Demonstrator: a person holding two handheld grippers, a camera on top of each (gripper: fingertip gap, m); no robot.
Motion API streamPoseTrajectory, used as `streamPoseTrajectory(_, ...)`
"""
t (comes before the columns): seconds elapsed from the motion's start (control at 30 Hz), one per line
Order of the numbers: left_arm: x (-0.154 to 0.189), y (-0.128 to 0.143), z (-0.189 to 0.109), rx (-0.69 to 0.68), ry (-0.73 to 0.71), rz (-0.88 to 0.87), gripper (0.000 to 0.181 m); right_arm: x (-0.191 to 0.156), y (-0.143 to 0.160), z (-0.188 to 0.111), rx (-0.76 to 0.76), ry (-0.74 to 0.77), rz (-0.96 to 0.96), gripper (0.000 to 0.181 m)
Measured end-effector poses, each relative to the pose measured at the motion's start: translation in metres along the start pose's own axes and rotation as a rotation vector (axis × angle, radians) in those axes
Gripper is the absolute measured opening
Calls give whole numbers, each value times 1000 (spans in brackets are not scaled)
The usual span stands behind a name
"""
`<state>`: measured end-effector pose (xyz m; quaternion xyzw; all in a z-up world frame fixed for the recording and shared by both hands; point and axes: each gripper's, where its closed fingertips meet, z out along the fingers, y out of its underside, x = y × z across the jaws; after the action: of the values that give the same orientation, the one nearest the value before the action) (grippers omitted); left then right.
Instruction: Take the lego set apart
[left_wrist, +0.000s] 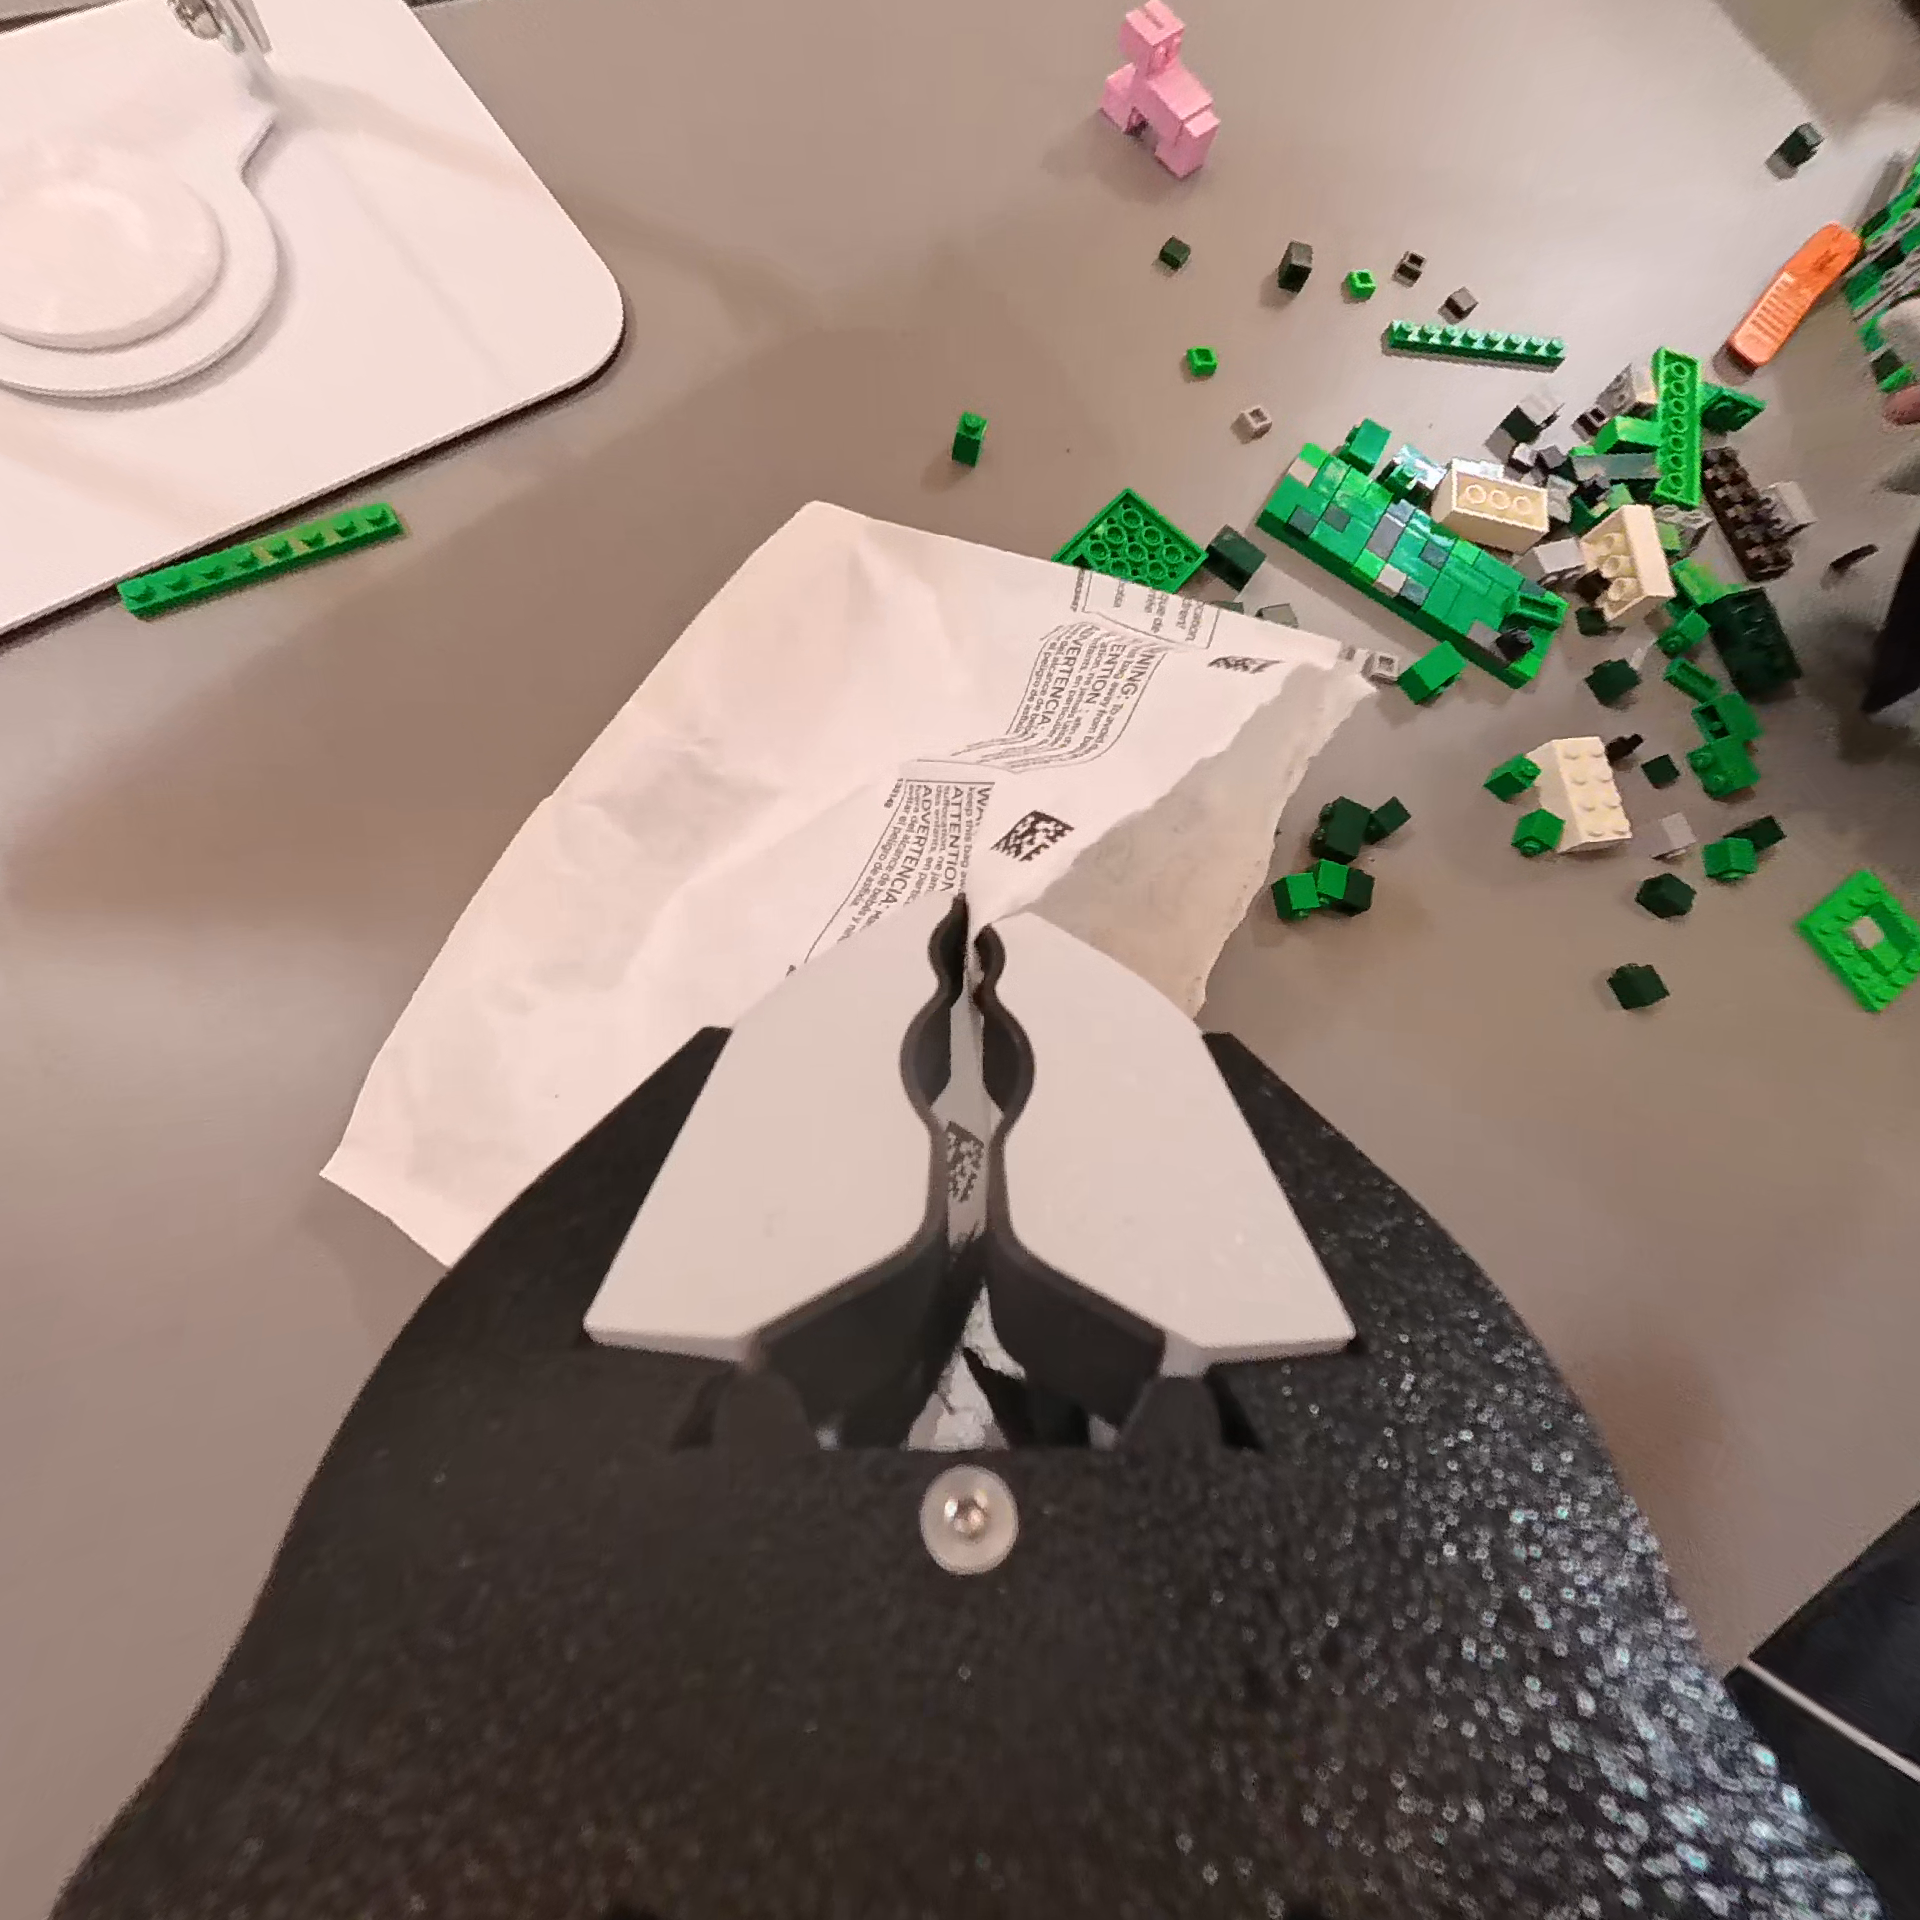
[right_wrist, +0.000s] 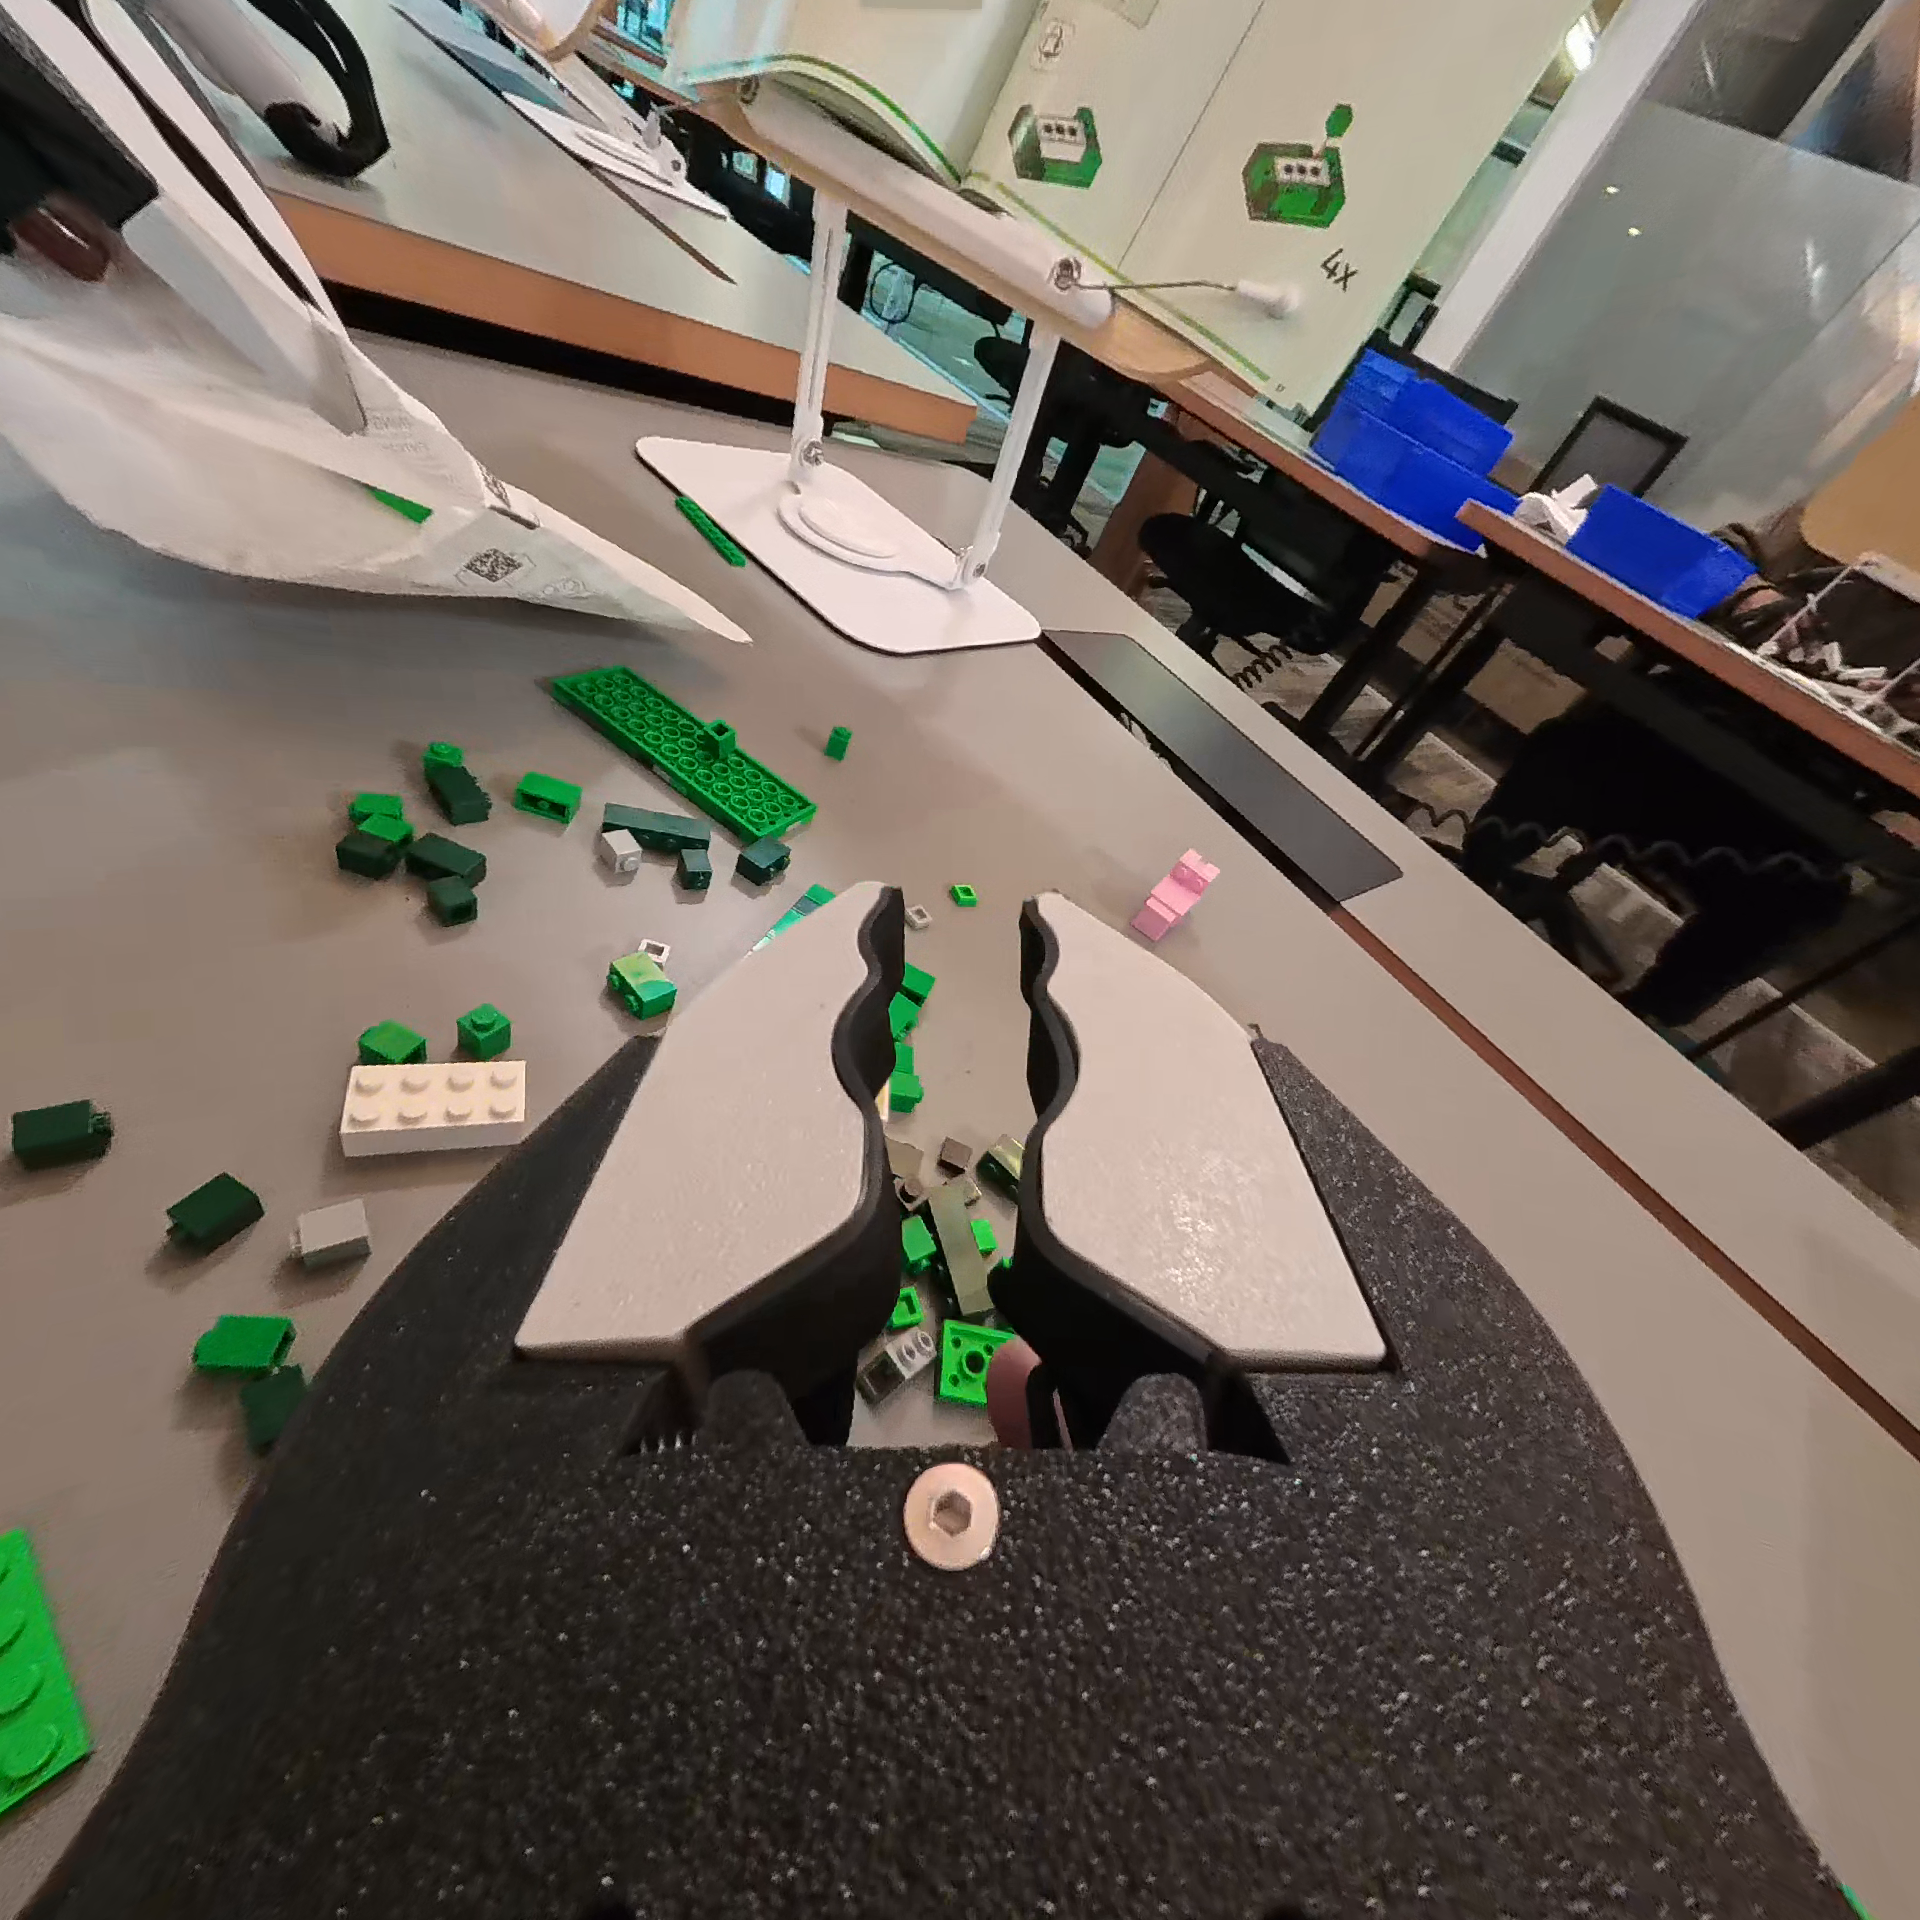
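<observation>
My left gripper (left_wrist: 964, 914) is shut on the torn edge of a white paper bag (left_wrist: 790, 790) and holds it above the grey table; the bag also shows at the upper left of the right wrist view (right_wrist: 312, 520). A pile of loose green, white and grey lego pieces (left_wrist: 1538, 561) lies to the right of the bag, with a tiled green strip (left_wrist: 1403, 561) among them. My right gripper (right_wrist: 961, 909) is open and empty, low over scattered small bricks (right_wrist: 935, 1247). A white 2x4 brick (right_wrist: 431, 1107) and a long green plate (right_wrist: 681, 748) lie to its left.
A pink lego pig (left_wrist: 1158, 94) stands apart; it shows in the right wrist view too (right_wrist: 1174, 899). An orange brick separator (left_wrist: 1792, 296) lies at the far right. A white stand base (left_wrist: 260, 281) holds an open instruction booklet (right_wrist: 1143, 135). A thin green plate (left_wrist: 260, 561) lies by it. The tips of one gripper are about 25 centimeters away from the tips of the other. To the white 2x4 brick (right_wrist: 431, 1107): right tips about 11 centimeters, left tips about 20 centimeters. The left camera catches it too, in the left wrist view (left_wrist: 1596, 790). From my left tips it is roughly 12 centimeters to the long green plate (right_wrist: 681, 748); from my right, 20 centimeters.
</observation>
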<state>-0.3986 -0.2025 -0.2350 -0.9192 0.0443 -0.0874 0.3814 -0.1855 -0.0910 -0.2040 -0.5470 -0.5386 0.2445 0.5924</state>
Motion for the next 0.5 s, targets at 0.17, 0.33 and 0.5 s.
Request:
streamPoseTrajectory(0.17,0,0,-10,-5,-12,39,0,-1,-2,-1,-5,13,-42,20)
streamPoseTrajectory(0.33,0,0,-15,-1,-30,35,0,-3,-3,0,-4,10,-42,19)
streamPoseTrajectory(0.5,6,-4,-13,11,-28,46,0,-5,4,3,-38,4,-22,13)
